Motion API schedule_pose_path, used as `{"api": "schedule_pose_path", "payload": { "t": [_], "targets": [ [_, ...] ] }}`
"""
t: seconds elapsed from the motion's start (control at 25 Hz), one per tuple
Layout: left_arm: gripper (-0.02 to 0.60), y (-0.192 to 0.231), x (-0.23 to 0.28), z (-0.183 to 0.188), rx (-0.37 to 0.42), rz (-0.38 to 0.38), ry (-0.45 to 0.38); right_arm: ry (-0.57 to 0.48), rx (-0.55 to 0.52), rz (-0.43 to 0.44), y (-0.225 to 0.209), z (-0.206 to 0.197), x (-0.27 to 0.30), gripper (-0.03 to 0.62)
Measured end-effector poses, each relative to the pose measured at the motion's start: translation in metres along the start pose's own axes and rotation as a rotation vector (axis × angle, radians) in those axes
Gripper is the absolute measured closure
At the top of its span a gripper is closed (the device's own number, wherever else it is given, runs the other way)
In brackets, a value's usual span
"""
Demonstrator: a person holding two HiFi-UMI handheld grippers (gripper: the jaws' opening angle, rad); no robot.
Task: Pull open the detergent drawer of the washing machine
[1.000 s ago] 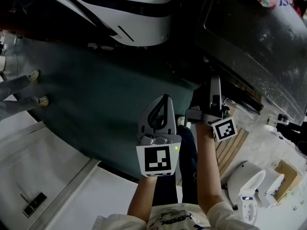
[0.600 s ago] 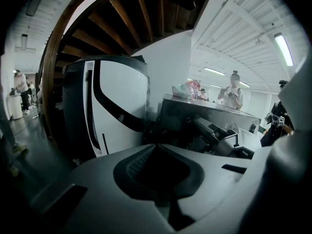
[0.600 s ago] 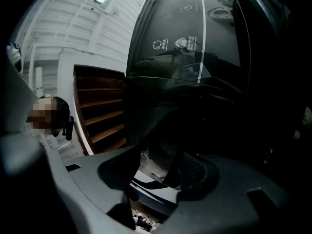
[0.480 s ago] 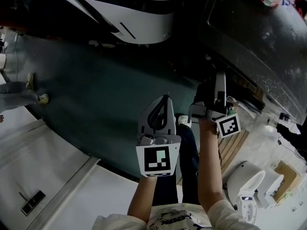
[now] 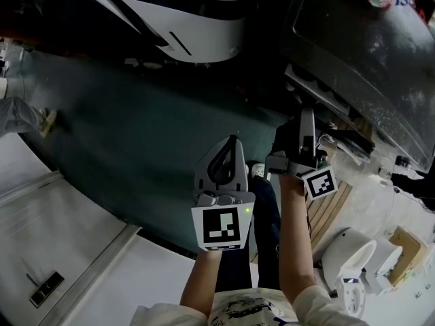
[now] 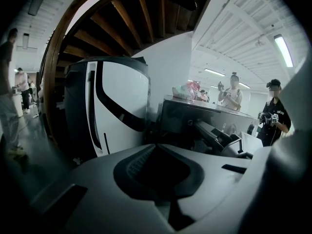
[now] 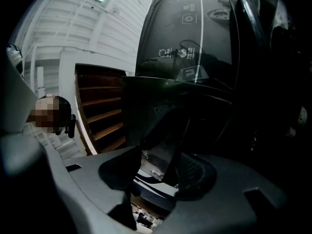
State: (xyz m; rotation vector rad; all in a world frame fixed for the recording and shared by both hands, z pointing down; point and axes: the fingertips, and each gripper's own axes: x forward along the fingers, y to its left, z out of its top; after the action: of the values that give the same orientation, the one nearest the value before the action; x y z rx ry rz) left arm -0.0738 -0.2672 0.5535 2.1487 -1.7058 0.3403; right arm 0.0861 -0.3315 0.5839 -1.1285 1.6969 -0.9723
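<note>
Head view is underexposed; the washing machine (image 5: 367,60) is sunk in shadow. A ceiling light (image 6: 284,50) is blown out in the left gripper view. The right gripper view is mostly black. Edges are bent and vignetted throughout.

Big, dark, shiny washing machine (image 5: 367,53) at the upper right of the head view, speckled with pale dust on its flat face. Black front panel (image 7: 195,38) with a power sign and a small round knob, seen in the right gripper view. Detergent drawer (image 5: 325,102) dark with a pale grey edge, long and flat. Slid partway out of the machine's front, not shut. Sticking straight out from the front in the left gripper view.
</note>
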Motion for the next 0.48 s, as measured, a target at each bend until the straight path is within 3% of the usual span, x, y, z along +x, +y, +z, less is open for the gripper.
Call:
{"api": "schedule_pose_path", "payload": {
  "t": [0.36,0.48],
  "targets": [
    [0.568,-0.004,-0.010,0.001,0.009,-0.026,-0.001,0.014,0.000,-0.001,0.010,-0.012,-0.019,0.367],
    [0.568,-0.006,-0.016,-0.005,0.042,-0.047,0.058,0.016,0.001,-0.001,0.013,-0.016,-0.026,0.367]
  ]
}}
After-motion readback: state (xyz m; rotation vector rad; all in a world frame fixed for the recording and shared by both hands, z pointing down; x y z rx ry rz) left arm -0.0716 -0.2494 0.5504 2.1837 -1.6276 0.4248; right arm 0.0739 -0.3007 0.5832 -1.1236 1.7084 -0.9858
